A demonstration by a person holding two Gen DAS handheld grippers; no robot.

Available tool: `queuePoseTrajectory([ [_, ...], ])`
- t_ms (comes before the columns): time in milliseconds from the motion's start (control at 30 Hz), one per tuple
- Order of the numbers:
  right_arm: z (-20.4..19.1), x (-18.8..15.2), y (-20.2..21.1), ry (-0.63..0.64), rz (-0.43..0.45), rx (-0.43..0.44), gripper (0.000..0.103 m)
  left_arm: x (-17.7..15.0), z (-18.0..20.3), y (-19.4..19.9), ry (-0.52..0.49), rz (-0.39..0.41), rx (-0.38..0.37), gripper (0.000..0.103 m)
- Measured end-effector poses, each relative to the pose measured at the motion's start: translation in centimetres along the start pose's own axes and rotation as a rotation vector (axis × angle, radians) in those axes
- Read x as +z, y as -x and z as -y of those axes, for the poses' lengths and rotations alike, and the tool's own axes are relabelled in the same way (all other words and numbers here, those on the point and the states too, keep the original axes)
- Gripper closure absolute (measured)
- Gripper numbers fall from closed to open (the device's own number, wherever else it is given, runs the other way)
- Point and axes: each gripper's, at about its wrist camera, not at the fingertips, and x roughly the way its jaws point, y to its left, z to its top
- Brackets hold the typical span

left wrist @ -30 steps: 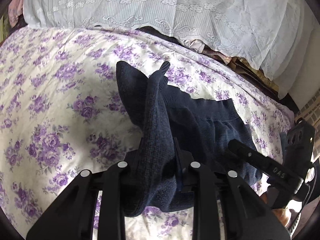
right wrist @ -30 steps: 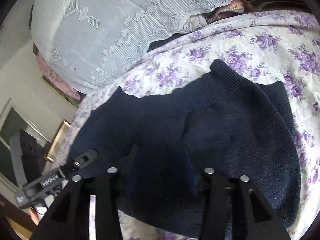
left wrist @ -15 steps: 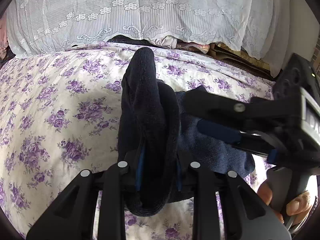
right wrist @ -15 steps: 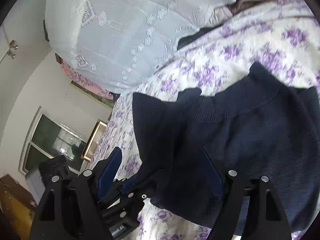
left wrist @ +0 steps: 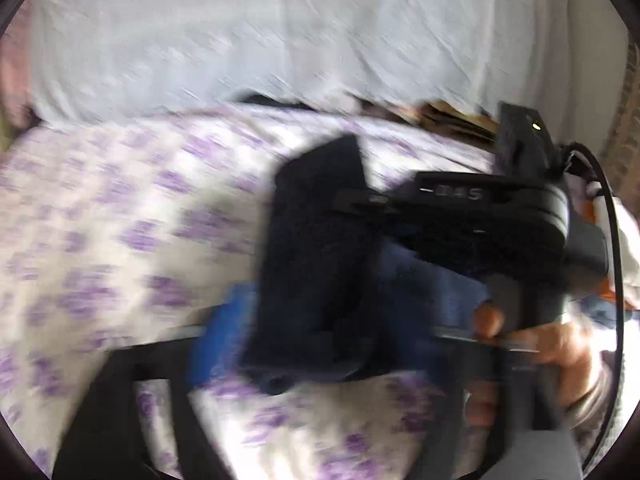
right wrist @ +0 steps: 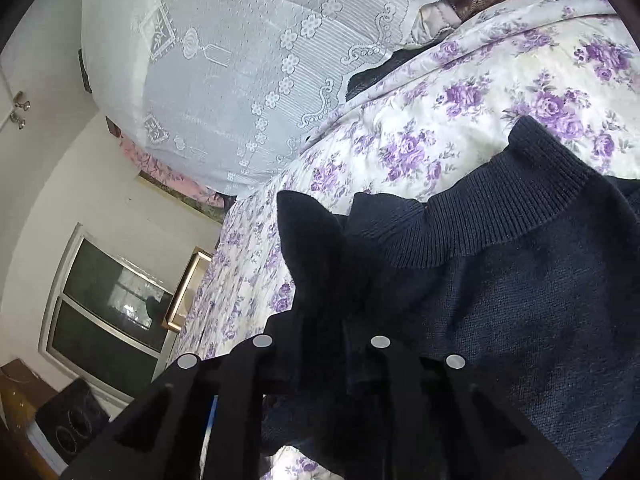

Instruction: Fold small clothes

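Note:
A navy knit garment (right wrist: 500, 280) with a ribbed hem lies on the floral bedsheet (right wrist: 460, 112). One fold of it stands up. My right gripper (right wrist: 320, 332) has its jaws closing, and the fingers pinch that raised fold near its base. In the blurred left wrist view the same fold (left wrist: 316, 240) rises between the wide jaws of my left gripper (left wrist: 332, 320), which are opening. Its blue pads (left wrist: 224, 332) stand clear of the cloth. The black housing of the right gripper (left wrist: 480, 216) reaches in from the right, held by a hand (left wrist: 540, 352).
A white lace cover (right wrist: 240, 80) drapes over a pile at the back of the bed, with dark and pale clothes (right wrist: 440, 20) showing under its edge. The bed's edge drops off at the left, where a window (right wrist: 108, 300) and a wall show.
My left gripper has let go of the raised fold and spread its jaws wide while swinging right. The right gripper's jaws have come together on that fold.

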Motion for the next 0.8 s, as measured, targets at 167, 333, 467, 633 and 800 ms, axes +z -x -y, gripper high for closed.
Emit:
queuePoseTrajectory([
  [167, -0.7, 0.0, -0.2, 0.016, -0.008, 0.009, 0.087, -2.2, 2.7, 0.2, -0.188, 0.061, 0.182, 0.007],
  [333, -0.3, 0.5, 0.5, 0.012, 0.000, 0.025, 0.088, -1.6, 3.3, -3.0, -0.206, -0.036, 0.123, 0.080],
  [467, -0.6, 1.6, 2.6, 0.025, 0.026, 0.058, 0.088, -0.3, 3.8, -1.2, -0.188, 0.002, 0.083, 0.083],
  [633, -1.2, 3.6, 7.6, 0.086, 0.108, 0.071, 0.088, 2.4, 7.1, 0.9, -0.203, 0.050, -0.002, 0.083],
  [800, 1.3, 5.0, 10.8, 0.056, 0.137, 0.083, 0.088, 3.4, 11.8, 1.2, -0.280, 0.077, -0.033, 0.083],
])
